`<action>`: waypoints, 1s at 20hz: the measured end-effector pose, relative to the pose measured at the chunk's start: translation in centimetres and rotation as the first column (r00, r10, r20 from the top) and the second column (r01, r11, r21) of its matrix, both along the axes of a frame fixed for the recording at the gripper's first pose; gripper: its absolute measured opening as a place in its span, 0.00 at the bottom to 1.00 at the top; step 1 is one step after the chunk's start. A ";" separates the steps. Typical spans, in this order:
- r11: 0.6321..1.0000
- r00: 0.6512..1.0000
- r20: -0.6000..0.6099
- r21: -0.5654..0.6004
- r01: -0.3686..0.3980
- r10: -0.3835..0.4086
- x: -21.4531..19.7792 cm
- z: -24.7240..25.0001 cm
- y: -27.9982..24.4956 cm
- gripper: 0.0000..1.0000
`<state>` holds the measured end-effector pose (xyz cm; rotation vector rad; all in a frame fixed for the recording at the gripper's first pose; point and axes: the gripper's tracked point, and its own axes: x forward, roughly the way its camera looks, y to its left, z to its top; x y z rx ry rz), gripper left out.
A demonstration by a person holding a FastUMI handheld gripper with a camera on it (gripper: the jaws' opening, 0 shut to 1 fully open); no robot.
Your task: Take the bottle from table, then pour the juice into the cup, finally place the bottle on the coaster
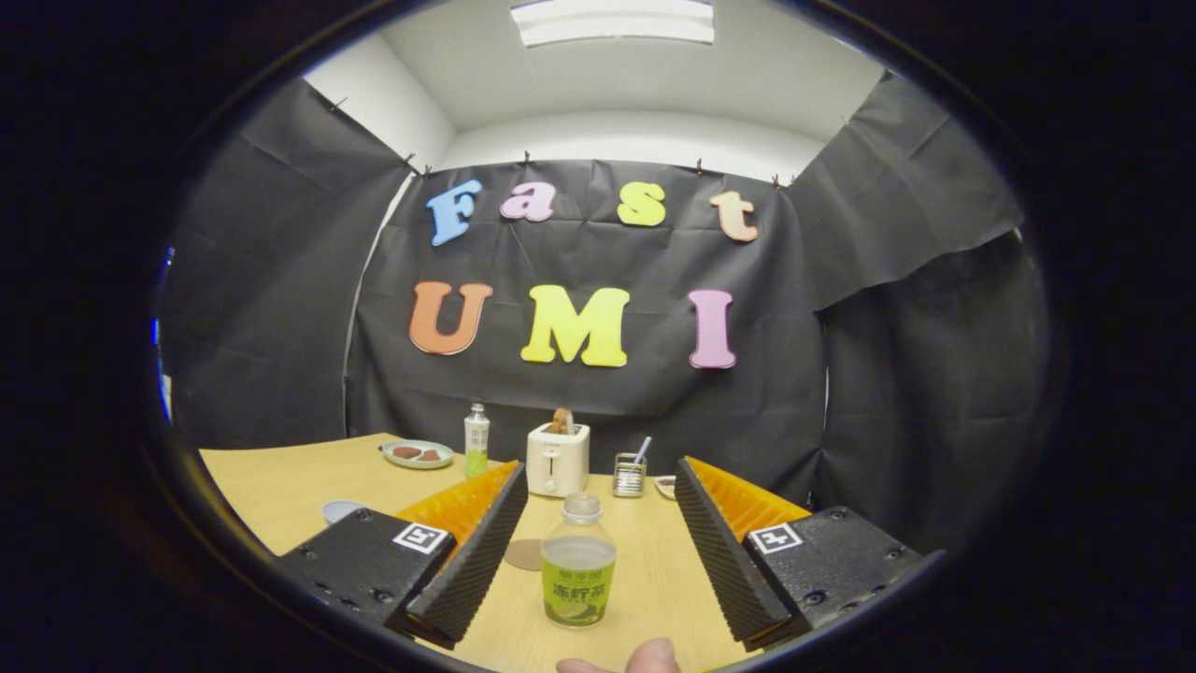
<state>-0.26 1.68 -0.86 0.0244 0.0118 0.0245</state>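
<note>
Jaws stood wide apart with nothing gripped: the gripper (591,551) held its two fingers splayed to either side of the juice bottle (578,565), which stood upright on the table (280,486) between them, touching neither finger. At the very near edge a fingertip of the person's hand (645,660) showed, just in front of the bottle. Judging from this, the task had hardly begun: the bottle was capped, on the table and not yet grasped, so the lift, the pour and the set-down all seemed left to do. Just beyond the bottle and a little to its left, a round brown coaster (524,554) lay flat, partly hidden behind the left finger. Farther left, near the table edge, a pale bluish rim (342,510) peeked past the left finger; it might have been the cup, but too little showed to tell. At the far side stood a white toaster (558,458) with a slice in its slot, a second bottle (476,440) and a plate (418,453) of food to its left, and a small wire holder (629,474) with a utensil to its right. The table was pale wood-toned and smooth. Black cloth walled the booth behind it, below a white ceiling with a light panel (612,21).
</note>
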 end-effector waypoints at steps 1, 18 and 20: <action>1.000 1.000 -0.005 0.005 -0.015 0.015 0.0 -0.2 0.5 1.00; 0.999 0.990 -0.138 0.050 0.010 -0.003 1.3 -8.2 0.9 1.00; 0.999 0.989 -0.148 0.045 0.016 -0.009 1.6 -9.0 1.1 1.00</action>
